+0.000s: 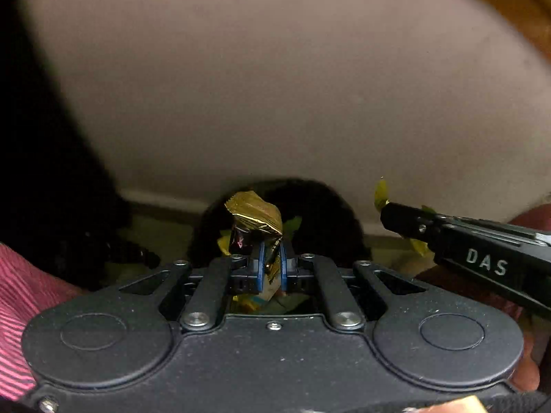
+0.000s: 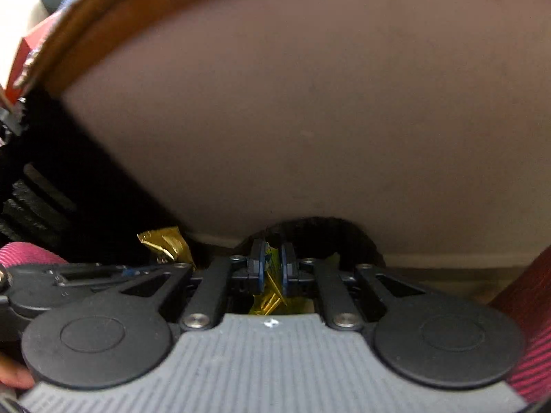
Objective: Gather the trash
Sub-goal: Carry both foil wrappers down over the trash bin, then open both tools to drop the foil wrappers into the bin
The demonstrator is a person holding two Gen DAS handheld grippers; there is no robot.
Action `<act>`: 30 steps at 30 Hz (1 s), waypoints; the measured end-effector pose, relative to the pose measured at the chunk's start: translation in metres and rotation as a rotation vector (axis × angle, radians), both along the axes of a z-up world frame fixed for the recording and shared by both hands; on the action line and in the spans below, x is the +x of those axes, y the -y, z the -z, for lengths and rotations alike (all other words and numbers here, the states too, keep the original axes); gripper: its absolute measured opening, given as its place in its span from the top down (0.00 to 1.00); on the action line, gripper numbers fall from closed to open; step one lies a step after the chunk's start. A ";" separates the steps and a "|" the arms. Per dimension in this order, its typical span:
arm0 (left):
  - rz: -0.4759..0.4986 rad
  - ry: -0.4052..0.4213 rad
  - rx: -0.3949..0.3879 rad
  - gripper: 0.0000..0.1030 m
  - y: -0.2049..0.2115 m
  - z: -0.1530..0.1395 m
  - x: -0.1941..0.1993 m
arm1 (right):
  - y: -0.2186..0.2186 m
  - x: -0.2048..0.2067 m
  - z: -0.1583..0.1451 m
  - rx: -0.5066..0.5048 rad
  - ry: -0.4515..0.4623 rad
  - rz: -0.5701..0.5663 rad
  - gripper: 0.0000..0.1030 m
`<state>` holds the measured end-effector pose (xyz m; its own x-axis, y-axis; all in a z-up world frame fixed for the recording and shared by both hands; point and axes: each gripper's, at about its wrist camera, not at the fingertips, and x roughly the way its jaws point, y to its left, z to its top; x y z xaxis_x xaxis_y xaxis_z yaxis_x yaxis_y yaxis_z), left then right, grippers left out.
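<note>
My left gripper (image 1: 271, 246) is shut on a crumpled gold and black foil wrapper (image 1: 255, 215), which sticks up above the blue pads. It hangs over a dark round bin (image 1: 327, 220) that holds several yellow-green scraps (image 1: 292, 223). My right gripper (image 2: 272, 249) is shut on a yellow-green wrapper (image 2: 272, 258) with gold strips hanging below it, also over the bin's black rim (image 2: 347, 230). In the left wrist view the right gripper (image 1: 389, 211) comes in from the right with a yellow scrap (image 1: 381, 194) at its tip. The gold wrapper (image 2: 165, 242) also shows in the right wrist view.
A broad grey-brown tabletop underside (image 1: 275, 69) with a wooden edge (image 2: 103, 10) fills the upper part of both views. A pale floor strip (image 1: 162, 227) lies beside the bin. Striped pink-red sleeves (image 1: 20, 292) flank the grippers. A red box (image 2: 24, 58) stands at the far left.
</note>
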<state>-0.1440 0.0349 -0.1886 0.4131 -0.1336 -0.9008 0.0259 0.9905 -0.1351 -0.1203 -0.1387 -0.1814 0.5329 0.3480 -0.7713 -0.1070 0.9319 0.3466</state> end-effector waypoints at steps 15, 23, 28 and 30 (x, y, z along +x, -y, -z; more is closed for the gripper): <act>-0.042 -0.100 -0.014 0.91 0.005 0.038 0.020 | 0.006 0.010 0.036 0.004 -0.110 0.030 0.85; -0.047 -0.107 -0.020 0.78 0.009 0.035 0.025 | 0.010 0.013 0.039 0.044 -0.101 0.038 0.72; -0.044 -0.106 0.014 0.57 0.010 0.033 0.027 | 0.013 0.010 0.032 0.082 -0.072 0.050 0.44; -0.044 -0.116 0.020 0.51 0.011 0.034 0.028 | 0.013 0.010 0.031 0.083 -0.067 0.053 0.43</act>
<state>-0.1156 0.0242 -0.2226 0.3111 -0.0993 -0.9452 -0.0324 0.9928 -0.1150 -0.1102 -0.1516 -0.2126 0.5004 0.3852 -0.7754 -0.0328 0.9034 0.4275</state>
